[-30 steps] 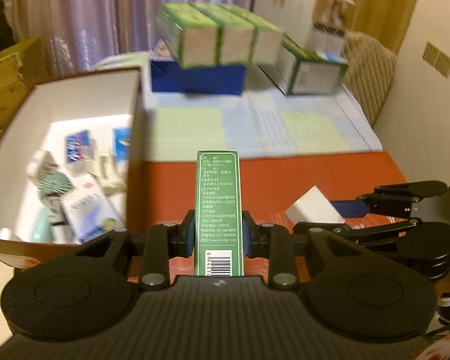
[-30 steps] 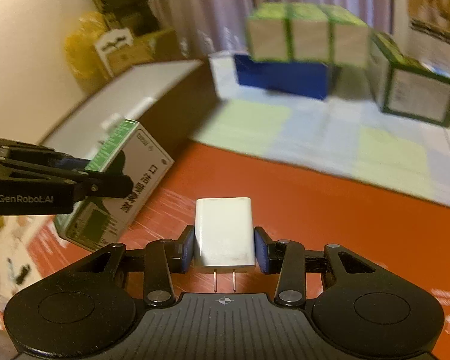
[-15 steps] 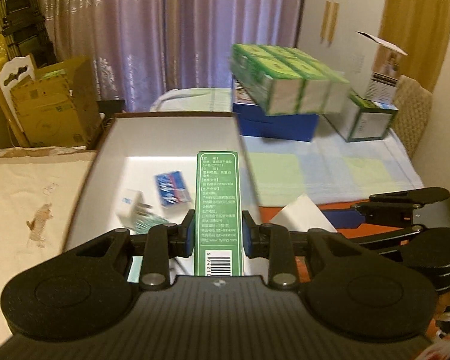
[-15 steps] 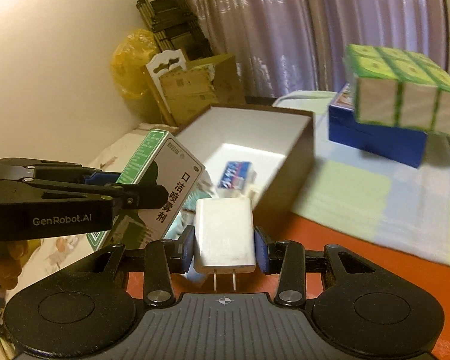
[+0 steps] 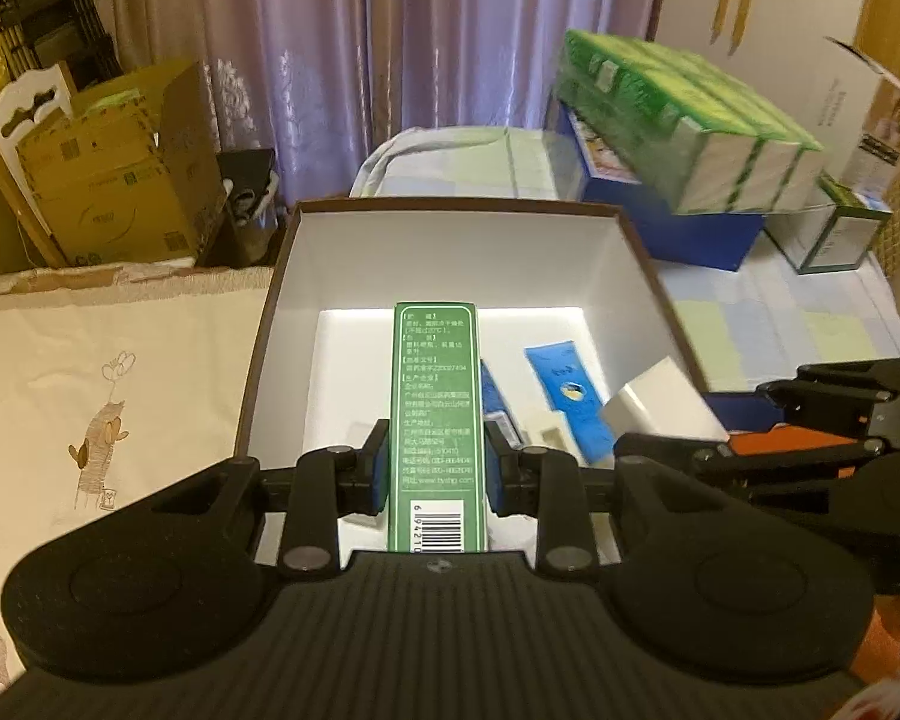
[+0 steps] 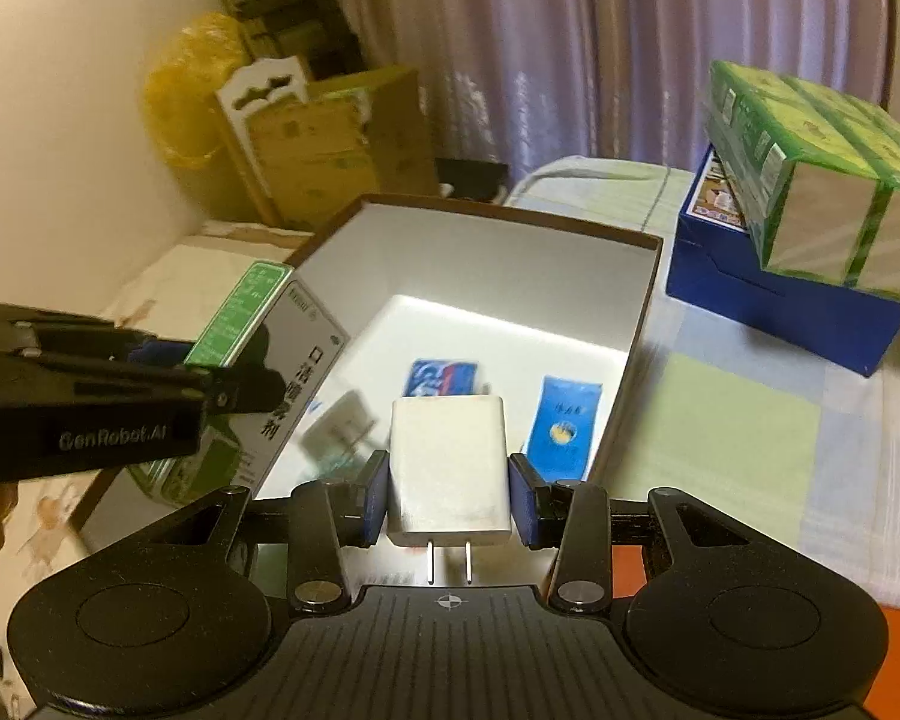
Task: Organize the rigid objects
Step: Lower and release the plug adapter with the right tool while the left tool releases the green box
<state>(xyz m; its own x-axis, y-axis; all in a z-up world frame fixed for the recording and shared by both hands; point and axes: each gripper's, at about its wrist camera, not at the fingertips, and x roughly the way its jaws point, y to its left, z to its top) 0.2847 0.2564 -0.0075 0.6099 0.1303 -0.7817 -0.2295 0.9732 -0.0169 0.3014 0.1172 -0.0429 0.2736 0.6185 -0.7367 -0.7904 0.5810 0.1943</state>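
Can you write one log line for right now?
left gripper: holds green box | right gripper: holds white charger | both over open box

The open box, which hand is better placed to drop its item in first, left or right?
Probably the left. The left gripper holds the green carton squarely above the open box, while the right gripper with the white charger sits nearer the box's near right corner.

Glossy green cardboard carton [image 5: 435,414], smooth white plastic charger [image 6: 448,468], matt paperboard box [image 5: 456,258]
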